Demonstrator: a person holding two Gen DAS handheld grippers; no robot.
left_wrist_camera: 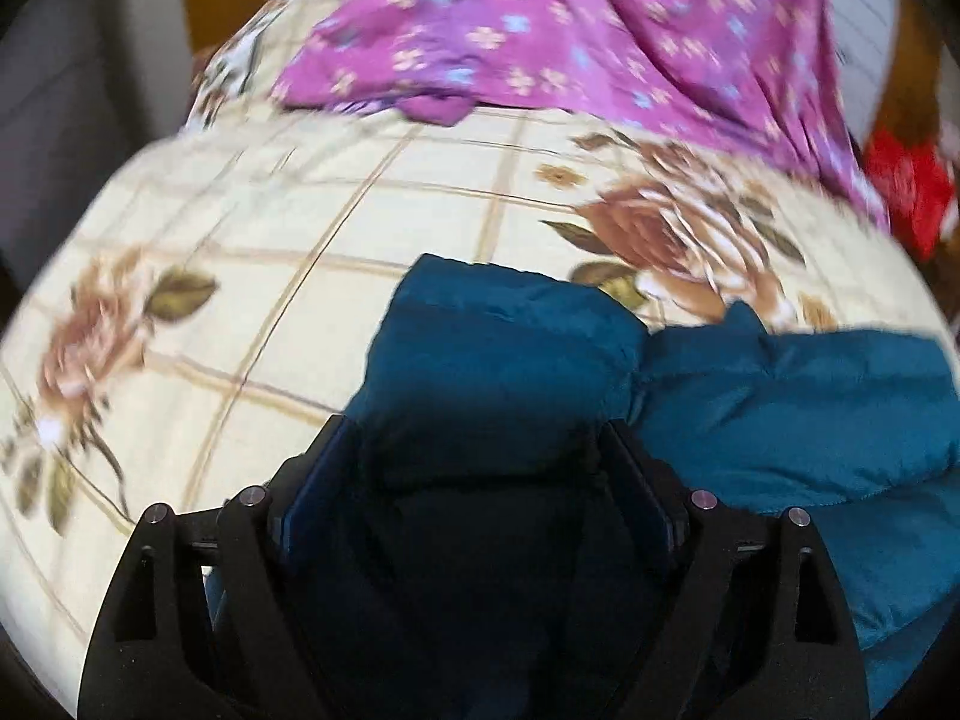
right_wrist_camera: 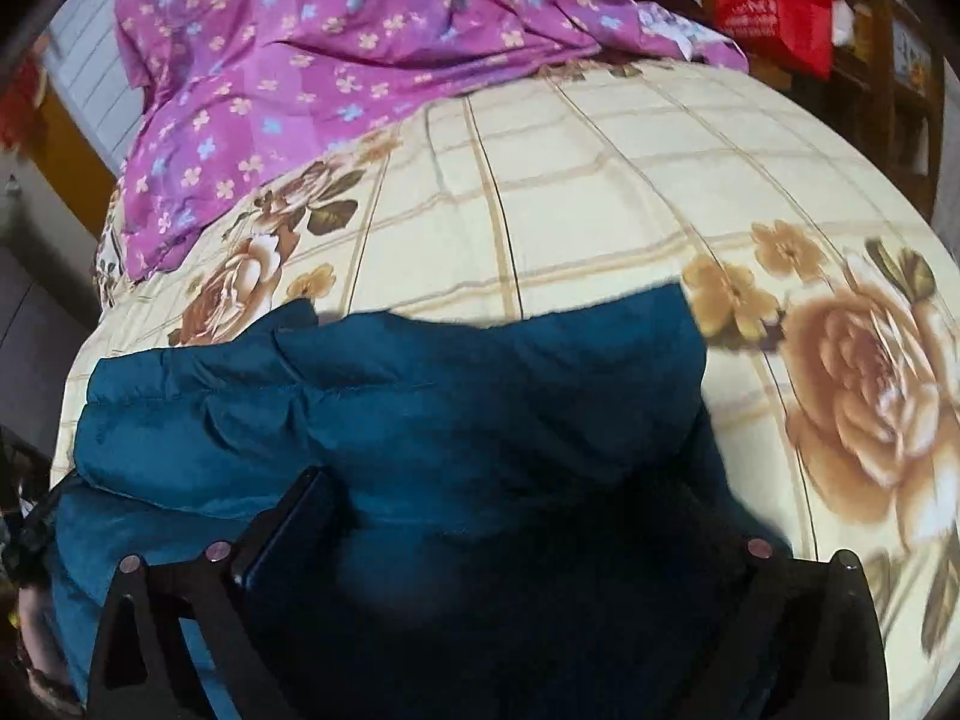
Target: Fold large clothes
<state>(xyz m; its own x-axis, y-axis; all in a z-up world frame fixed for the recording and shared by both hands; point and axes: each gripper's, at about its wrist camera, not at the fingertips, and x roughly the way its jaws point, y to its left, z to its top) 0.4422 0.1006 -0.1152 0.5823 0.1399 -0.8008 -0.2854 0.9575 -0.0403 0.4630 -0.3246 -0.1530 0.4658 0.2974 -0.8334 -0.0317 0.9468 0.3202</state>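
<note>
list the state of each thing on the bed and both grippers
teal puffer jacket: bunched, lying on the bed
left gripper: jacket fabric between its fingers, grip unclear
right gripper: jacket fabric between its fingers, grip unclear
purple floral quilt: rumpled at the far end
red bag: beside the bed

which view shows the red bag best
The right wrist view: the red bag sits sharp at top right, its white print visible though unreadable. The left wrist view catches only a blurred red patch at the right edge.
</note>
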